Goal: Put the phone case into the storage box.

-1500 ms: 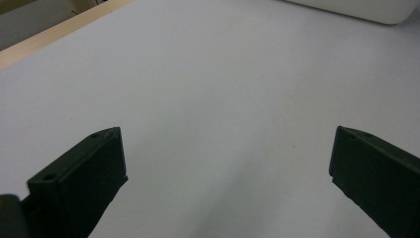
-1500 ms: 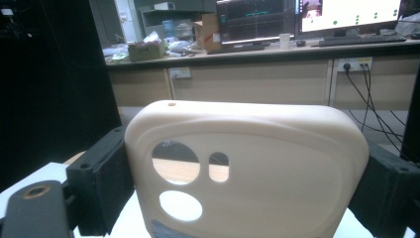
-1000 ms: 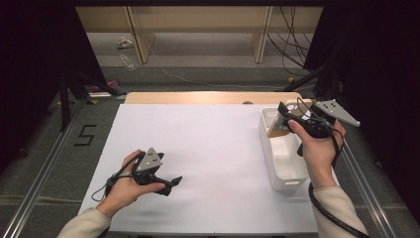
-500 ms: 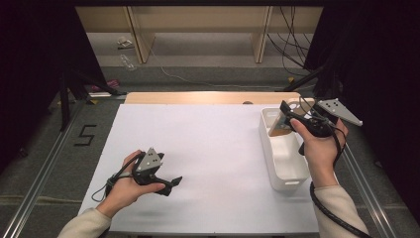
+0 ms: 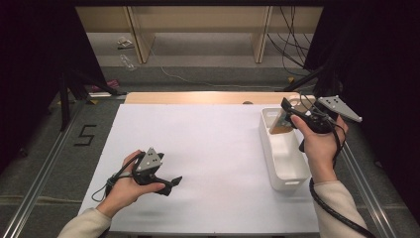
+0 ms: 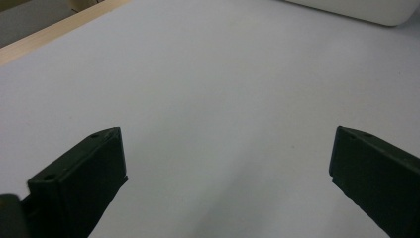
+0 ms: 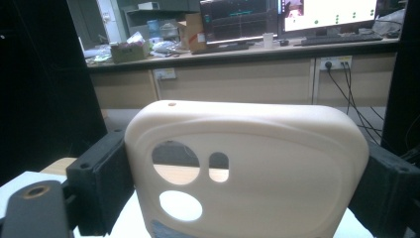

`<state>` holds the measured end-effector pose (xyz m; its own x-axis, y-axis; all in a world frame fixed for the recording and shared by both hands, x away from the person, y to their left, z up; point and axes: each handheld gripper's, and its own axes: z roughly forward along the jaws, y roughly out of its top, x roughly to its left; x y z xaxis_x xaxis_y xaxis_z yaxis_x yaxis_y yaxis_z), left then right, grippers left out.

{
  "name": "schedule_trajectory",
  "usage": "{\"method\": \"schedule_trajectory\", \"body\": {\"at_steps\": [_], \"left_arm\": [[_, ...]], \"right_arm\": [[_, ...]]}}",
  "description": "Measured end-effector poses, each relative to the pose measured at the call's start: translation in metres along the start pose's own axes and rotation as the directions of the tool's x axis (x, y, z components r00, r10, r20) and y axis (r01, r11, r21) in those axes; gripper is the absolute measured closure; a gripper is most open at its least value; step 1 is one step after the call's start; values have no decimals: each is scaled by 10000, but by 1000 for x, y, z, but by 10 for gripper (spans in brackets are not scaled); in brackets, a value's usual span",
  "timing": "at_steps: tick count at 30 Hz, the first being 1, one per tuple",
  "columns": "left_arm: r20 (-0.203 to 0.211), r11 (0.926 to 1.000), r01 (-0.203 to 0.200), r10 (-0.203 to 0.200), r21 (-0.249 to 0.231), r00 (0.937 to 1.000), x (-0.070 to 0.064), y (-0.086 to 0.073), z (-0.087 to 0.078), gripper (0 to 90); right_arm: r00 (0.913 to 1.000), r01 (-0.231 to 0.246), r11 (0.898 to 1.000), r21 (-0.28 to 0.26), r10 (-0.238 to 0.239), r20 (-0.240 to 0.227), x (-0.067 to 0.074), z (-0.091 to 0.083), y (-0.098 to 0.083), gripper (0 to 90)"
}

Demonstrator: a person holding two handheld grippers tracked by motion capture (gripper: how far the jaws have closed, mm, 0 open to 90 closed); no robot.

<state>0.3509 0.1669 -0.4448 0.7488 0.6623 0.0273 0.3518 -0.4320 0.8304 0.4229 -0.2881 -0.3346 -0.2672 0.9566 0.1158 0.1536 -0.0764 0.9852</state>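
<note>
One beige phone case, one white bin and two grippers are here.

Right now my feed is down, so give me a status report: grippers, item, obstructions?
Right gripper shut on cream phone case, above white bin. Left gripper open, empty, low over white table sheet. Nothing in the way.

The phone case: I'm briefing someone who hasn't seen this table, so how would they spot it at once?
On the white table, find the white bin at its right side. Above the bin's far end, the right gripper clamps a cream phone case between its jaws. Its cut-out camera holes mark it out.
</note>
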Motion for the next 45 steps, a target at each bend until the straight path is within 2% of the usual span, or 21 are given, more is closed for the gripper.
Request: {"method": "schedule_trajectory", "body": {"at_steps": [22, 45], "left_arm": [[19, 10000, 15, -15, -8, 10000, 1, 0, 0, 6], [42, 10000, 11, -11, -23, 10000, 0, 0, 0, 6]], "right_arm": [[9996, 154, 9995, 276, -160, 237, -2, 18, 6, 122], [9994, 91, 9990, 447, -107, 339, -4, 33, 11, 122]]}}
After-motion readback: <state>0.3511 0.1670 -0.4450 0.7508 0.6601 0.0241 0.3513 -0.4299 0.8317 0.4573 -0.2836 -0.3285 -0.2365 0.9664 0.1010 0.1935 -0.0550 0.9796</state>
